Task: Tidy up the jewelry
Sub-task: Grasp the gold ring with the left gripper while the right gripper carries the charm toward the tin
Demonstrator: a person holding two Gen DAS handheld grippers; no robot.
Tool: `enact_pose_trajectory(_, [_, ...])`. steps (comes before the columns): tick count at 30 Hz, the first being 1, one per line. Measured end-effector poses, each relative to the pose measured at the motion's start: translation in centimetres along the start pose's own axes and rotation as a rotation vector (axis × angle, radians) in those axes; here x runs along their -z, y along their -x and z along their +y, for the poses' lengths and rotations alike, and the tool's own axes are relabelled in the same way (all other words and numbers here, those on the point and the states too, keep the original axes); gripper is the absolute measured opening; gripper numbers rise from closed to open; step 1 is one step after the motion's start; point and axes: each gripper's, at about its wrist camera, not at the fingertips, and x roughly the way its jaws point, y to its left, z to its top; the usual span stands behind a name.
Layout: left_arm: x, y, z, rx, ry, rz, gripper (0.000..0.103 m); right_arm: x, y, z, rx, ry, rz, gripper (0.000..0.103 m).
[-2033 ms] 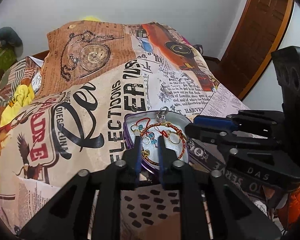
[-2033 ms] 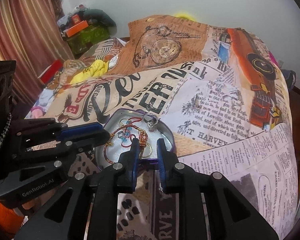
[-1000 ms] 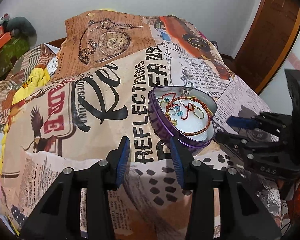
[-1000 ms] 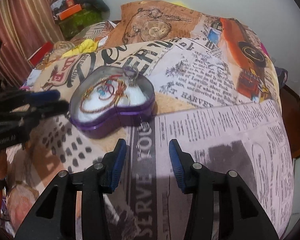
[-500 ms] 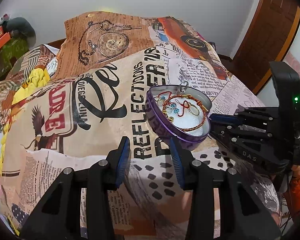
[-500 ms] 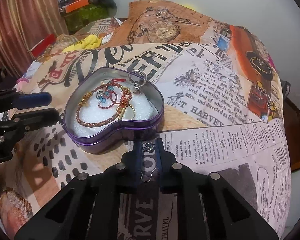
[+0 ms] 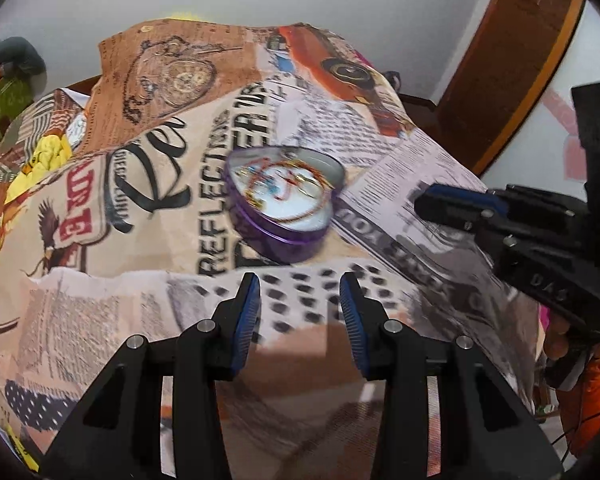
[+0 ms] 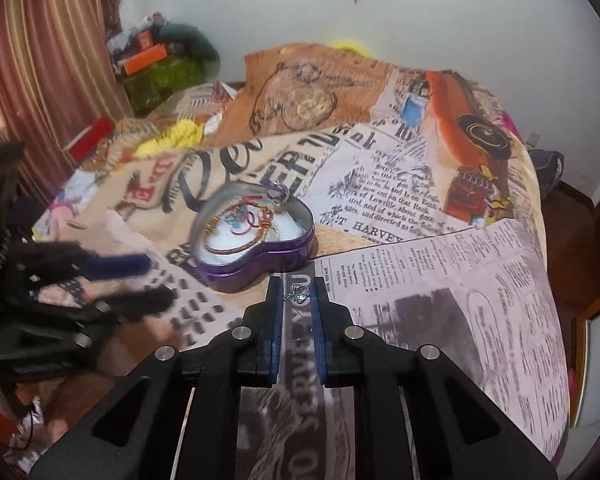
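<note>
A purple heart-shaped tin (image 7: 284, 204) (image 8: 256, 236) sits on the printed bedspread and holds bracelets and rings on white padding. My right gripper (image 8: 297, 294) is shut on a small silver earring with a blue stone (image 8: 298, 294), held just in front of the tin and a little above the bedspread. It shows at the right of the left wrist view (image 7: 432, 204). My left gripper (image 7: 299, 292) is open and empty, in front of the tin. It appears blurred at the left of the right wrist view (image 8: 140, 280).
The bed is covered by a newspaper-print bedspread (image 7: 140, 184). A yellow cloth (image 8: 176, 136) and boxes (image 8: 148, 56) lie at the far left by a curtain. A wooden door (image 7: 512, 60) stands at the right. The bed edge falls off at the right (image 8: 552, 320).
My right gripper has lifted the earring off the bedspread and pulled back and up from the tin. My left gripper stays open and has drawn back slightly.
</note>
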Motion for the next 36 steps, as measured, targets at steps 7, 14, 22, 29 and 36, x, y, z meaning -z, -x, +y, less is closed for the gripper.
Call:
enact_pose_trajectory(7, [1.8, -0.4, -2.5, 0.021, -0.04, 0.047, 0.041, 1.4, 2.6, 0.2, -0.004, -0.037, -0.036, 0.012])
enact_pose_trajectory(14, [2.9, -1.1, -3.6, 0.008, -0.059, 0.045, 0.041, 3.1, 3.3, -0.1, -0.009, -0.085, -0.032, 0.012])
enact_pose_trajectory(22, [3.1, -1.2, -3.4, 0.026, -0.047, 0.033, 0.021, 3.6, 4.1, -0.2, -0.013, -0.109, -0.044, 0.012])
enact_pose_trajectory(29, [2.8, -0.4, -3.4, 0.018, -0.048, 0.007, 0.021, 3.1, 4.4, 0.1, -0.011, -0.103, -0.061, 0.012])
enact_pose_trajectory(36, [1.4, 1.5, -2.8, -0.015, -0.05, -0.059, 0.021, 1.6, 5.0, 0.4, -0.015, -0.092, -0.106, 0.012])
